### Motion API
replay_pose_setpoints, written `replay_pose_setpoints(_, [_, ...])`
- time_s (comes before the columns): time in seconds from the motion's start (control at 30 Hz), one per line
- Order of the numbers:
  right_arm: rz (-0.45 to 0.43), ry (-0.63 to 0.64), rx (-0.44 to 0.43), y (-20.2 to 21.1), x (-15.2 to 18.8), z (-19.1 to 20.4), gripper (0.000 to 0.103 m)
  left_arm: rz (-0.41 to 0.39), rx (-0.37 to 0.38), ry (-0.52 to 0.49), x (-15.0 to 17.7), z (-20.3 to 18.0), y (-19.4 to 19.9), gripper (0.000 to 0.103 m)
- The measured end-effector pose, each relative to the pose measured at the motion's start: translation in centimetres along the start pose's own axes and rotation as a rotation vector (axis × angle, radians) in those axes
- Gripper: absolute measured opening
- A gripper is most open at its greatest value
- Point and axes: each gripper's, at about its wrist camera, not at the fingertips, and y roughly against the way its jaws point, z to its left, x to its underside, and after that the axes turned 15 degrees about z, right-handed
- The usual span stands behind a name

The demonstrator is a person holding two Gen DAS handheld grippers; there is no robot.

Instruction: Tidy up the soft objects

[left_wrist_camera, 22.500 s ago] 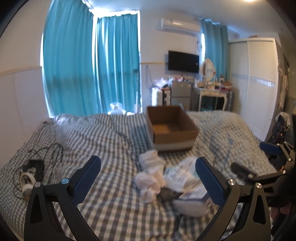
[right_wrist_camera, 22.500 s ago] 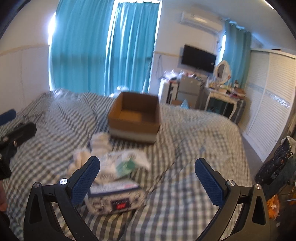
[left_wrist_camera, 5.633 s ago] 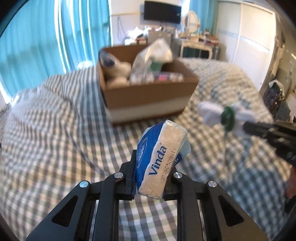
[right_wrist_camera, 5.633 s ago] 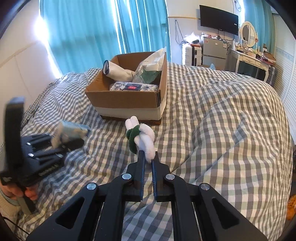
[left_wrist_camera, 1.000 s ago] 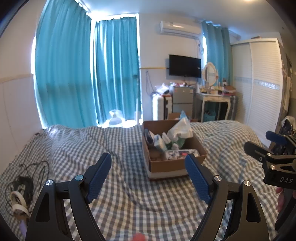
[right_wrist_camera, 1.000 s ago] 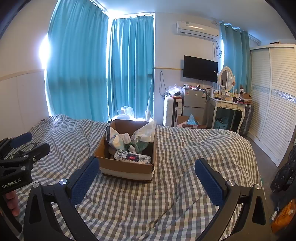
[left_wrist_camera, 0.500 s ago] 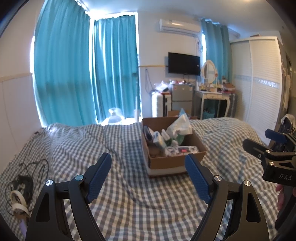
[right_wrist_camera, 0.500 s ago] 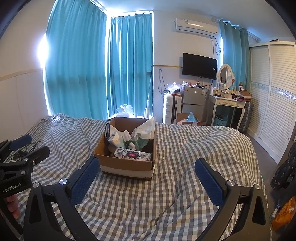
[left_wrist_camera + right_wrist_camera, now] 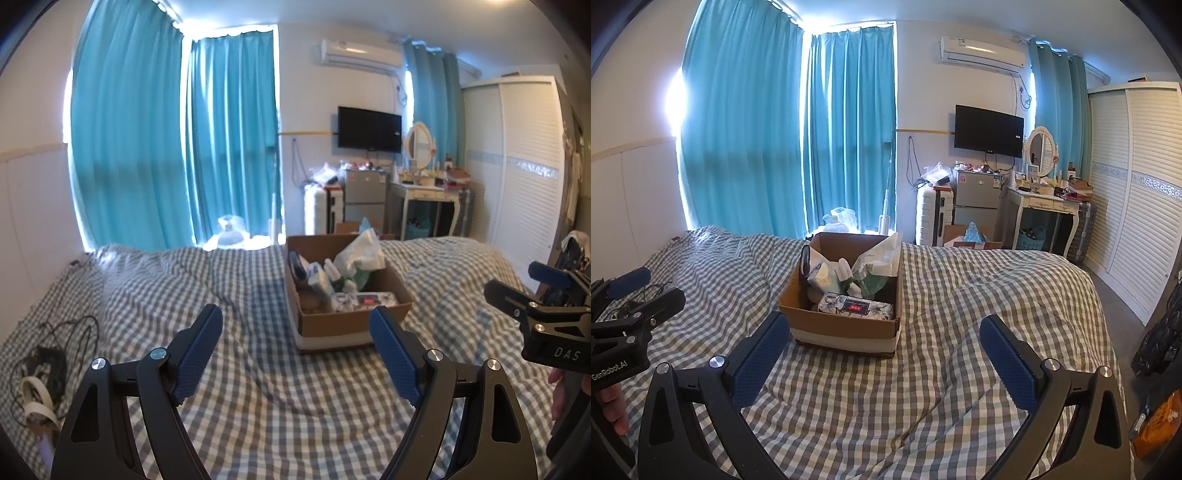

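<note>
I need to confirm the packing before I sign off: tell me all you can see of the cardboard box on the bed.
The cardboard box is brown and open-topped, with a pale band around its base. It sits upright on the checked bedcover, apart from both grippers. Inside are a flowery tissue pack lying at the front and white and green soft packs standing behind, one rising above the rim.

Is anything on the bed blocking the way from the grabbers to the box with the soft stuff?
Nothing visible does. Only bare checked bedspread lies between each open, empty hand-held gripper, left and right, and the cardboard box. The cables lie far off to the side.
</note>
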Motion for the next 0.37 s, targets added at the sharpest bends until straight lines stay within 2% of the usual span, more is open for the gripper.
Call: replay_pose_setpoints(0.37, [0.004,-0.006,-0.005,-0.13,0.15,0.23,0.103,0.005,-0.004,-0.009,0.09,-0.16,0.04,0.083])
